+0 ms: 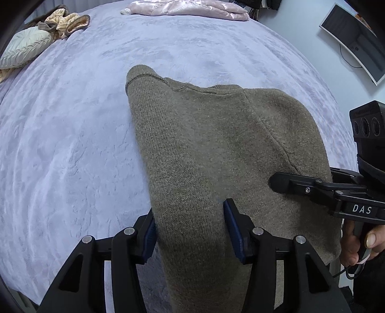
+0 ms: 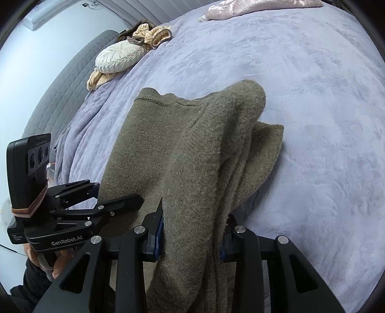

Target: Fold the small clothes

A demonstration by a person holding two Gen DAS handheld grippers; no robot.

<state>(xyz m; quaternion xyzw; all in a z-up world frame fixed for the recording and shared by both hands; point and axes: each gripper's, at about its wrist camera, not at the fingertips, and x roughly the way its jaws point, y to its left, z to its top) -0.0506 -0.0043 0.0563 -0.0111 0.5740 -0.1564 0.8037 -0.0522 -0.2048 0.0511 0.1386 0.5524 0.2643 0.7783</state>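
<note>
Nearest, at the left tongs (image 1: 191, 230): standing about half apart, astride a fold of the olive sweater (image 1: 204, 144), with cloth between the blue pads but no visible pinch on it. At the right tongs (image 2: 191, 234): set narrow and clamped on a thick bunch of layers of the same sweater, squeezed from both sides. Just to the right of the left tongs, a hand (image 1: 358, 243) wrapped around the handle of the right pair.

Running forward from both tongs, draped over them at the near end and lying on the lilac bed cover (image 1: 72, 144) at the far end, hem edge well ahead of the tips. Doubled over on the right side, with loose layers sticking out beyond the right tongs.

Judging by this: partway through laying a fold down, near end not yet on the bed. Next, probably: lower the near end flat, let go on the right as well, draw both tongs back without dragging the layers, then square up the right edge.

Far ahead and to the left of the tongs, a pale pillow (image 1: 26, 45) and a striped bundle (image 1: 69, 22); straight ahead at the far edge, a pink shiny garment (image 1: 187, 8).
</note>
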